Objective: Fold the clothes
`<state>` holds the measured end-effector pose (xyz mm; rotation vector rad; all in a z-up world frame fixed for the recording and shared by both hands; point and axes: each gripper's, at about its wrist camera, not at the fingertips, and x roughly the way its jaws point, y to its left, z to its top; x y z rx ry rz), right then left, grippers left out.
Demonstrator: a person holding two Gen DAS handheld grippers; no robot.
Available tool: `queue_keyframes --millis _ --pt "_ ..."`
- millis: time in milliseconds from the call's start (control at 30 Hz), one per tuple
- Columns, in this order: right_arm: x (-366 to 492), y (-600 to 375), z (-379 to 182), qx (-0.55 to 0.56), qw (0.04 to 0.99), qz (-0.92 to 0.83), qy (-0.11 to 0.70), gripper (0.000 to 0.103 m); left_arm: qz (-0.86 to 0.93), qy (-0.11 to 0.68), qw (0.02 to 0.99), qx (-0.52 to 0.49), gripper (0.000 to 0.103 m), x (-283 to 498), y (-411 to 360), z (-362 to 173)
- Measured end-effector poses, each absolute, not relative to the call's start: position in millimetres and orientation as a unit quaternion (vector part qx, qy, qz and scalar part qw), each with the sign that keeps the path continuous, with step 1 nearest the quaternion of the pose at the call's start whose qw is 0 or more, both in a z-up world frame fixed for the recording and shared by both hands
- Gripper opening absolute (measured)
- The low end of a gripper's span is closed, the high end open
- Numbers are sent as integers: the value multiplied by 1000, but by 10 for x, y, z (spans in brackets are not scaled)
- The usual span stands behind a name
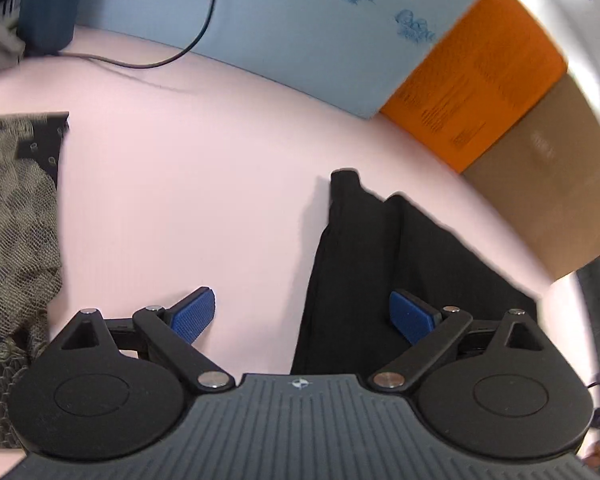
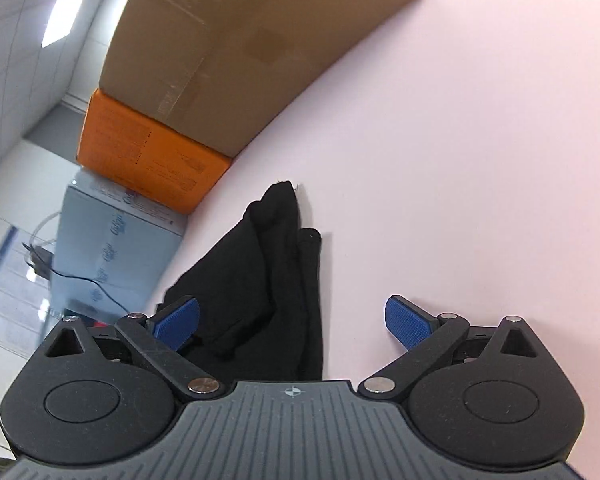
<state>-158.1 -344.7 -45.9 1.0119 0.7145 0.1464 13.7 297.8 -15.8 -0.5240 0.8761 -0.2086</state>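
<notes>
A black garment (image 1: 384, 276) lies folded on the pale pink table (image 1: 204, 184), at the right of the left wrist view. My left gripper (image 1: 304, 314) stands open above its left edge, the right blue pad (image 1: 410, 318) over the cloth and the left pad (image 1: 192, 314) over bare table; nothing is between the pads. In the right wrist view the same black garment (image 2: 268, 292) lies left of centre. My right gripper (image 2: 292, 322) is open over its right edge, with nothing held.
A grey-green mesh garment (image 1: 16, 236) lies at the left. Along the back stand a light blue box (image 1: 300, 28), an orange box (image 1: 476, 76) and a brown cardboard box (image 1: 552, 184). A black cable (image 1: 168, 60) crosses the table. Bare pink table (image 2: 480, 160) spreads to the right.
</notes>
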Motion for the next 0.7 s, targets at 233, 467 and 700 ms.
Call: queue_keyframes --millis 233,467,700 --pt "-1084 -3257 -449 417 829 138 346 103 -193 415 847 -269 103 398 2804 -225" --pt "-509 -2761 -456 354 861 162 326 103 -223 420 864 -166 103 613 2115 -186" --pt "-375 -2472 -424 299 891 111 322 64 -150 384 909 -62 51 464 1707 -187"
